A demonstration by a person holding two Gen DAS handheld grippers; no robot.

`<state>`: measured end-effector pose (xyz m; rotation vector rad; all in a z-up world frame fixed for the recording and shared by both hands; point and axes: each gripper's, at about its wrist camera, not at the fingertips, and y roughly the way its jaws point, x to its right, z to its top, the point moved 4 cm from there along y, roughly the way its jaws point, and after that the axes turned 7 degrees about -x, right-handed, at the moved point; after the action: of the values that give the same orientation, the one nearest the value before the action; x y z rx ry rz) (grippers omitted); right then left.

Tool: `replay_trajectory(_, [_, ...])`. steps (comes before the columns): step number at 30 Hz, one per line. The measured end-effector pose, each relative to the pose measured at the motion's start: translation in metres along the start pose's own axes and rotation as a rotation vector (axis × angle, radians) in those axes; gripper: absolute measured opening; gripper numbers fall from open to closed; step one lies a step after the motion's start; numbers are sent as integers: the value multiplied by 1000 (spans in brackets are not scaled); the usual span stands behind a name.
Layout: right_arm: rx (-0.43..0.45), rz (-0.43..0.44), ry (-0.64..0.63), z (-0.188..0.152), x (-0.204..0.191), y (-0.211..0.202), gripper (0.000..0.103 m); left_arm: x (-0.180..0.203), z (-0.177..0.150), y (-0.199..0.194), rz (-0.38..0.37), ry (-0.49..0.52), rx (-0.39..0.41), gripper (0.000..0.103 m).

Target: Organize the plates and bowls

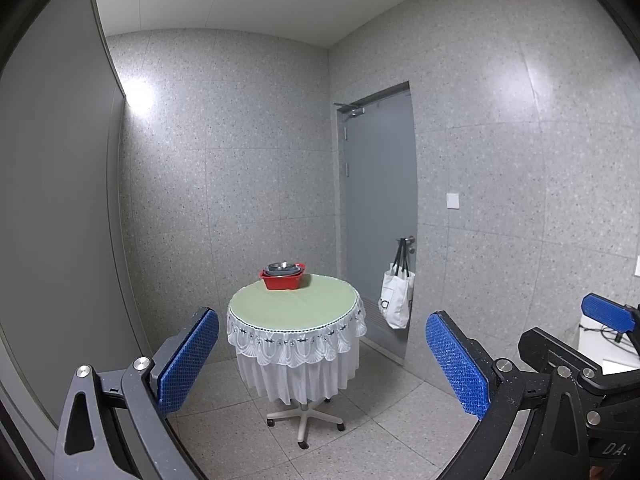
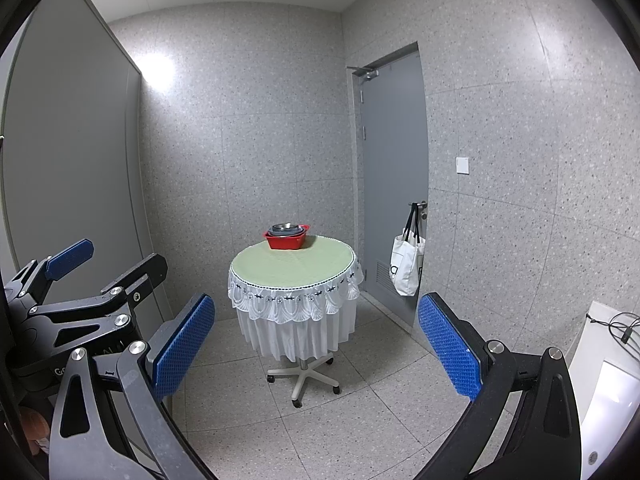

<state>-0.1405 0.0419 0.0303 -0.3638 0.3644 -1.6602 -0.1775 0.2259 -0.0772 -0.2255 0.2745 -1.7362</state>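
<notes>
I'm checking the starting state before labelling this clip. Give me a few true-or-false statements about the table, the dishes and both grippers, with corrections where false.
1. The red bowl sits at the far edge of the round table. True.
2. The red bowl is empty. False: grey dishes are stacked inside it.
3. The left gripper is open and holds nothing. True.
4. The right gripper is shut on a plate. False: it is open and empty, well short of the table.
5. A white tote bag hangs from the door handle. True.
</notes>
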Motion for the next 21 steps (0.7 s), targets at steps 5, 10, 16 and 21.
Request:
replay_trajectory(5, [-1, 1, 0, 0, 0, 0, 103, 3, -2, 2, 4, 0, 0, 103])
replay_trajectory(10, [-1, 1, 1, 0, 1, 1, 103, 2, -2, 3, 4, 2, 0, 103])
replay_trajectory(16, [-1, 3, 2, -1, 0, 1, 103, 2, -3, 6, 6, 3, 1, 102])
replay_trajectory(21, [-2, 4, 4, -1, 0, 3, 103, 3, -4, 6, 8, 3, 0, 103])
